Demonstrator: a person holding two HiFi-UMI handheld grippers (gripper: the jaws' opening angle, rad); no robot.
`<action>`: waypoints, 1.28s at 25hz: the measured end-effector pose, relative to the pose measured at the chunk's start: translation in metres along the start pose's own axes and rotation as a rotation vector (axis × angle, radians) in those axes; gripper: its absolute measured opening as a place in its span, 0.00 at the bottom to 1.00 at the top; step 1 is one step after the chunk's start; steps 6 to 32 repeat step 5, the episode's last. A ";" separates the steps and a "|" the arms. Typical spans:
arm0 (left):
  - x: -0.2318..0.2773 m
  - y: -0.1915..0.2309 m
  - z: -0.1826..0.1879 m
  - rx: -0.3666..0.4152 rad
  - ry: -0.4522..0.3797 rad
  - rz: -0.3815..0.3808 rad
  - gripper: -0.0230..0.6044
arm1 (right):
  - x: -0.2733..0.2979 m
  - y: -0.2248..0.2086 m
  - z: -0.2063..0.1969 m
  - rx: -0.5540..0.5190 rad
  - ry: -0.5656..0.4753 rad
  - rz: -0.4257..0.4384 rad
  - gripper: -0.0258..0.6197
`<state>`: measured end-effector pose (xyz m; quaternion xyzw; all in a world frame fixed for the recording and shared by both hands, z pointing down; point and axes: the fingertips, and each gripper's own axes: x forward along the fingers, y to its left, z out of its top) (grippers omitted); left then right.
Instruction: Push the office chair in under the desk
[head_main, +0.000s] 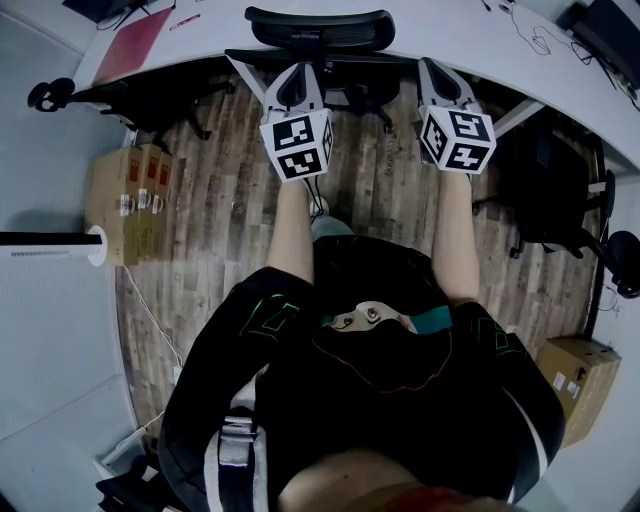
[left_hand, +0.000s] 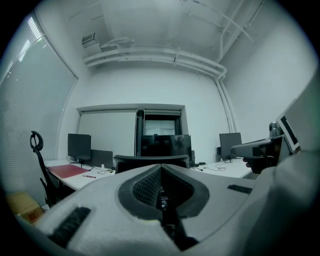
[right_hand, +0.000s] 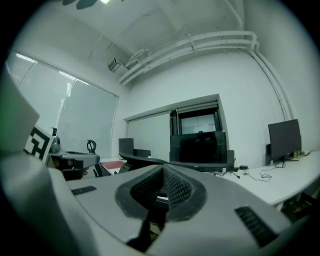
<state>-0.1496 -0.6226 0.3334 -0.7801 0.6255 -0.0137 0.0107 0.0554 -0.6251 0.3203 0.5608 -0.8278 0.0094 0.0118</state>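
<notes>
Two handheld grippers reach toward 12 o'clock from a person standing on a wood floor (head_main: 215, 215): the left gripper (head_main: 298, 70) and the right gripper (head_main: 432, 66), each with its fingers (left_hand: 149, 186) pressed together and nothing between them. The office chair (head_main: 320, 28) stands at 12 o'clock against the curved white counter (head_main: 440, 30), the top of its backrest overlapping the counter's edge in the head view. From the left gripper view the rim of the backrest shows just past the closed tips. Whether either gripper touches the chair cannot be told. A red folder (head_main: 135, 45) lies on the counter at 11 o'clock. Containers sit on the floor to either side: a cardboard box (head_main: 120, 205) at 9 o'clock and a second cardboard box (head_main: 580, 378) at 4 o'clock. Both are shut, so their contents cannot be seen. Other black chairs (head_main: 555, 195) flank the scene at 3 and 10 o'clock.
</notes>
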 end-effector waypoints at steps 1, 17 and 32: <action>0.000 -0.001 0.000 -0.002 0.000 -0.002 0.05 | -0.001 -0.001 0.000 0.000 -0.001 -0.002 0.05; -0.001 -0.006 0.001 -0.003 -0.002 -0.009 0.05 | -0.005 -0.004 0.002 -0.002 -0.006 -0.004 0.05; -0.001 -0.006 0.001 -0.003 -0.002 -0.009 0.05 | -0.005 -0.004 0.002 -0.002 -0.006 -0.004 0.05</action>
